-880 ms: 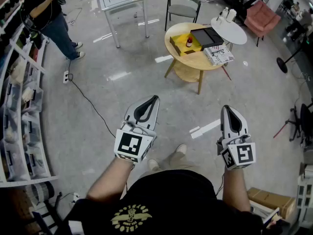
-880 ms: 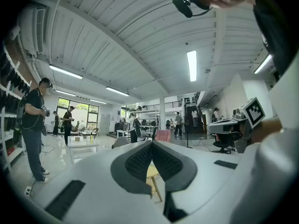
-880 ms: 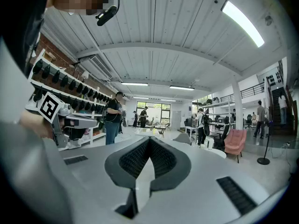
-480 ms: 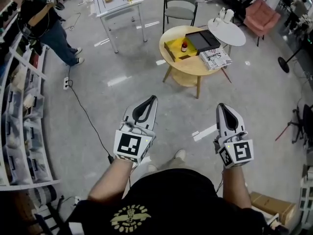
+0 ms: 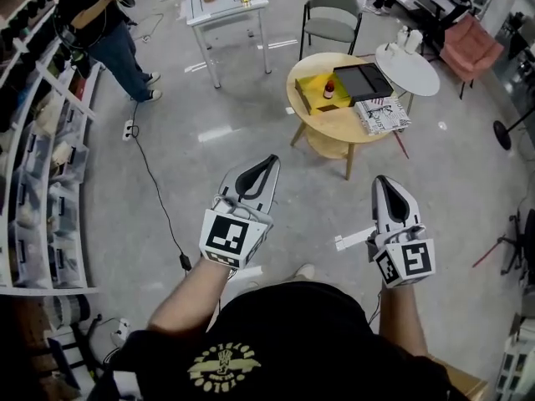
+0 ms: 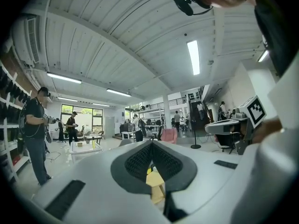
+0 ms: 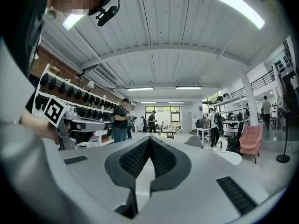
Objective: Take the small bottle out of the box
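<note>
A small bottle (image 5: 329,88) with a red cap stands in a yellow box (image 5: 313,91) on a round wooden table (image 5: 334,120) well ahead of me, in the head view. My left gripper (image 5: 267,163) and right gripper (image 5: 385,181) are held at waist height over the floor, far short of the table. Both are shut with nothing between the pads. In the left gripper view the yellow box (image 6: 154,178) shows just past the shut jaws. The right gripper view looks across the room.
A dark tray (image 5: 363,80) and a printed sheet (image 5: 383,114) also lie on the wooden table. Around it stand a grey chair (image 5: 333,19), a white round table (image 5: 406,64) and a pink armchair (image 5: 472,44). A person (image 5: 104,27), shelving (image 5: 38,165) and a floor cable (image 5: 155,192) are at left.
The view has shifted, so the table now sits a little lower and further right in the head view. Both grippers stay shut and keep their places in front of me.
</note>
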Tool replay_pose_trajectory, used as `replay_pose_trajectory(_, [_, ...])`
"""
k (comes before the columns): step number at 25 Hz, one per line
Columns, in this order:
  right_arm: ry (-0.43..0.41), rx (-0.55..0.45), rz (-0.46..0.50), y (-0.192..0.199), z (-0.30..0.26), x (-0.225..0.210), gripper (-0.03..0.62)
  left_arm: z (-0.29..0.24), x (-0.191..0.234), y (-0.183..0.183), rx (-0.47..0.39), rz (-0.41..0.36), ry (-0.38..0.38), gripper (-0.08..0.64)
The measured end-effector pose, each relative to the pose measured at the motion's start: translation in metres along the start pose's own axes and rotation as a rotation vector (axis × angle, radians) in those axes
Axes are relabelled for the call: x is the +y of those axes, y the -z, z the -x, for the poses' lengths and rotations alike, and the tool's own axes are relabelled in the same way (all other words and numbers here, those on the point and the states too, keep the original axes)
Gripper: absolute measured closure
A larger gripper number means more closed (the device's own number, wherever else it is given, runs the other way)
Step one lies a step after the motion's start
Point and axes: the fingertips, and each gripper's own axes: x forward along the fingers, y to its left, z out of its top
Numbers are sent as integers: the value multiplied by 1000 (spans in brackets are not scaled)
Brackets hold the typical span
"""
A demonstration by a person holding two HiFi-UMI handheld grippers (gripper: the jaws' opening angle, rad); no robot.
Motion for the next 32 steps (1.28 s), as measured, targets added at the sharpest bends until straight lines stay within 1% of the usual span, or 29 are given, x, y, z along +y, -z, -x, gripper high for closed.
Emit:
replay_pose_trajectory(4, [-46, -3, -2, 4, -1, -18, 578, -10, -8, 0, 9, -3, -34, 543])
replay_pose_trajectory(9, [-80, 9, -3, 7, -3, -27, 578, -16, -14, 2, 18, -1, -58, 545])
replay_pose_trajectory(14, [-84, 11, -18, 7, -2, -36, 578, -24, -22, 3, 35, -10, -49, 545])
replay_pose_trajectory(18, [-69, 22, -42, 7, -9, -42, 578, -28, -21, 3, 38, -13, -40, 545])
replay_pose_trajectory(20, [-75, 18, -32, 10, -15, -42, 578, -31, -17, 6, 42, -14, -35, 545])
replay_pose_trajectory(24, [-46, 26, -43, 11, -32, -51, 578, -44, -6, 12, 44, -14, -25, 543])
replay_pose_trajectory(32, [-34, 21, -25, 11, -82, -65, 578, -95, 27, 17, 36, -5, 1, 545])
